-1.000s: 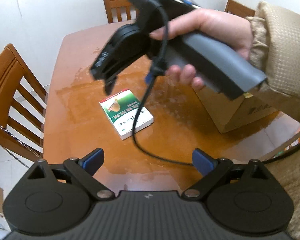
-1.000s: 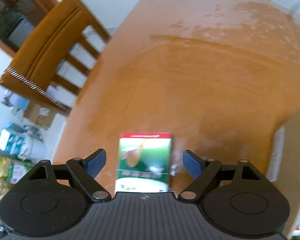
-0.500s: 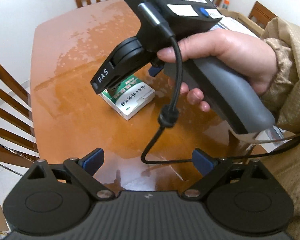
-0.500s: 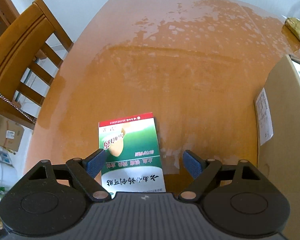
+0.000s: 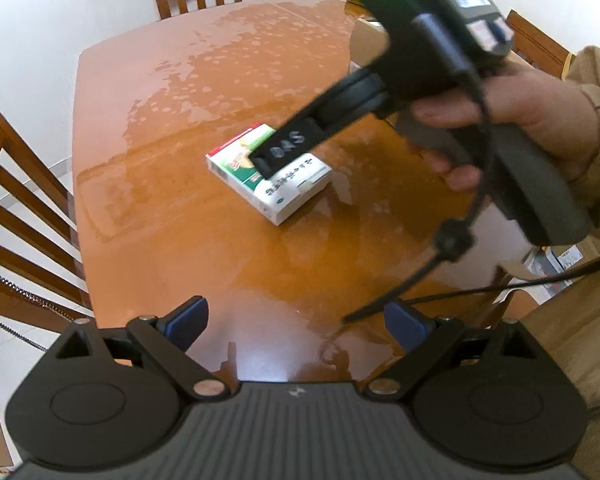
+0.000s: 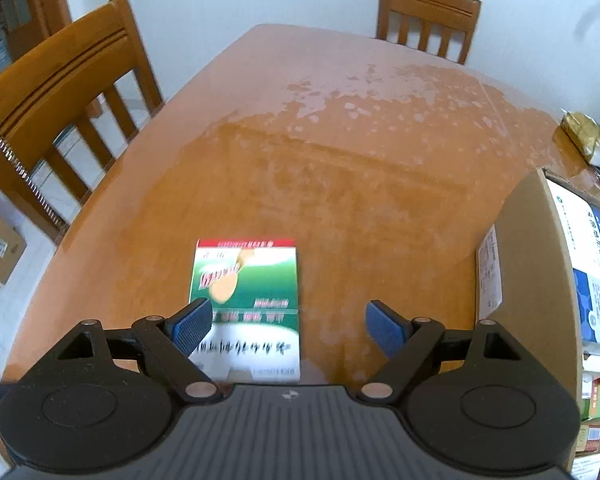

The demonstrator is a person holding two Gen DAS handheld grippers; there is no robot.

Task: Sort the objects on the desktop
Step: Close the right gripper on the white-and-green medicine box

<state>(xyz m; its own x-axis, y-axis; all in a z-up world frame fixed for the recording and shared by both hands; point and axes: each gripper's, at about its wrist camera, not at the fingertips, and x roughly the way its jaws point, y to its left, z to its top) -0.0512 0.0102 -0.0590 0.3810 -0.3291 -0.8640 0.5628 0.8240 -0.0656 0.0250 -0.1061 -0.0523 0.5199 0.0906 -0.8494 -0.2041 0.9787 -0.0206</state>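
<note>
Both grippers have swung round over the last second, and the right gripper [image 6: 288, 326] has closed in on the green-and-white carton [image 6: 249, 304] — earlier only the carton's far end peeked out between its pads, whereas now most of the printed top shows, running under the left pad and off toward 12 o'clock. Its jaws stand wide apart with nothing clamped; the carton lies flat on the wooden table [image 6: 340, 152], untouched as far as I can tell. I'd say the pick-up is about to start, though the carton sits off-centre toward the left pad and needs squaring up.

From the left gripper [image 5: 296, 326], likewise spread and empty, the carton [image 5: 284, 184] lies at 12 o'clock in mid-table, with the right gripper's fingertip [image 5: 288, 148] hanging over it and the person's hand [image 5: 512, 108] round the handle at 2 o'clock.

Farther out at 3 o'clock in the right wrist view stands a cardboard box [image 6: 528, 272] — open-topped, with a blue-and-white package [image 6: 592, 264] lying inside. It looks the likely destination. Dining chairs [image 6: 426, 16] ring the far edge.
</note>
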